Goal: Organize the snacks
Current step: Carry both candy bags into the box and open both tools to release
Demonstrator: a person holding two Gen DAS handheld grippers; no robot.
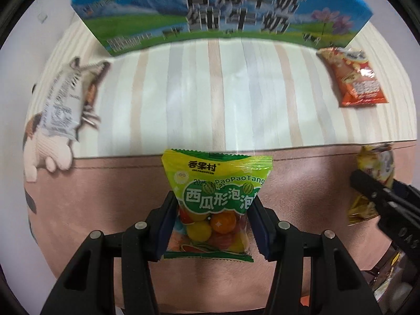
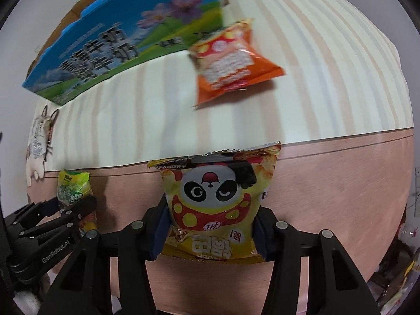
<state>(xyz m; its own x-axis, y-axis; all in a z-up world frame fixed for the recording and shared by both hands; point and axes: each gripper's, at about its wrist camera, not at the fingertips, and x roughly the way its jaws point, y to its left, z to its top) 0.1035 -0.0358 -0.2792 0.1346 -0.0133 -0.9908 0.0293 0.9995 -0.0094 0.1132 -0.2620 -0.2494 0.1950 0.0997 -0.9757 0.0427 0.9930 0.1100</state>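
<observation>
My left gripper is shut on a green bag of round candies, pads pressing both sides, held above the pink table edge. The same bag and gripper show at the lower left of the right wrist view. My right gripper is shut on a yellow snack bag with a panda face. In the left wrist view that bag and the right gripper's fingers show at the right. A blue and green milk carton box stands open at the back of the table.
An orange snack bag lies on the striped cloth to the right of the box. A white packet lies at the left over a cat figure. A pink band runs along the front.
</observation>
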